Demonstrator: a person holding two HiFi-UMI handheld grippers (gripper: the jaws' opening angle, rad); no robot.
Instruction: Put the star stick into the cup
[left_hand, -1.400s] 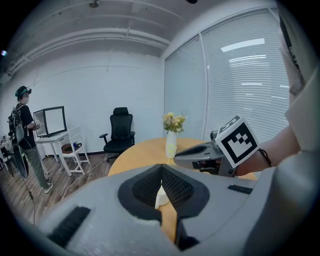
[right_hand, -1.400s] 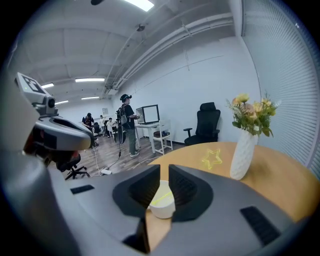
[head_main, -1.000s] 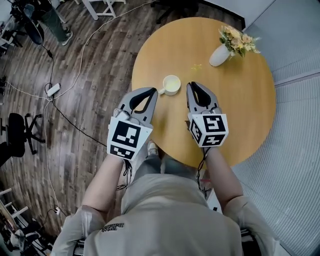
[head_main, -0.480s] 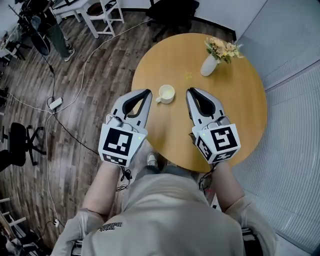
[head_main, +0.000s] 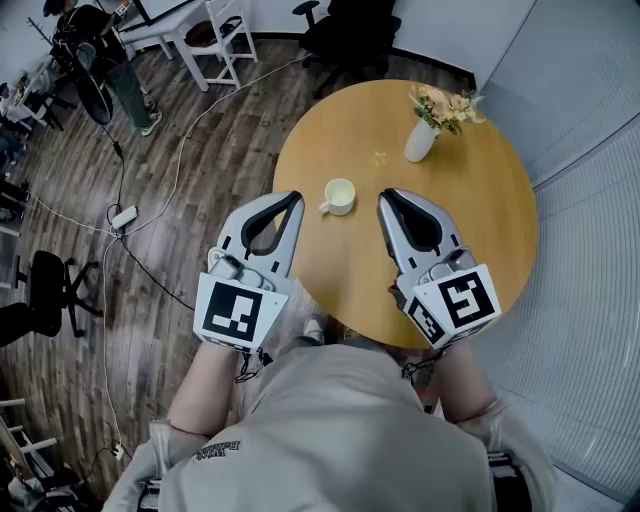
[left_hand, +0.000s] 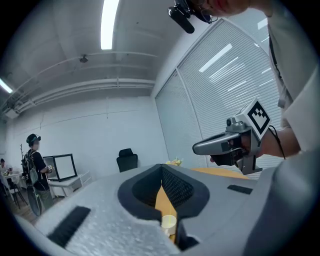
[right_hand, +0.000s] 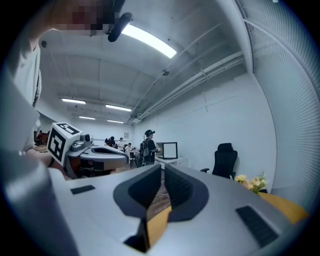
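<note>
A small cream cup (head_main: 340, 195) stands on the round wooden table (head_main: 480, 230), its handle to the left. The star stick (head_main: 379, 158) is a tiny yellow shape lying beyond the cup, towards the vase. My left gripper (head_main: 293, 198) hovers left of the cup at the table's edge, jaws together and holding nothing. My right gripper (head_main: 386, 197) hovers right of the cup, also shut and holding nothing. In the left gripper view the cup (left_hand: 169, 222) shows through the hollow between the jaws, and the right gripper (left_hand: 220, 145) hangs alongside.
A white vase of flowers (head_main: 422, 138) stands at the table's far side. Chairs (head_main: 345, 25), floor cables (head_main: 130, 215) and a standing person (head_main: 105, 50) lie beyond the table on the left. A slatted wall (head_main: 590, 300) runs along the right.
Both grippers have drawn back towards the person and appear larger in the head view. The cup, star stick and vase keep their places on the table.
</note>
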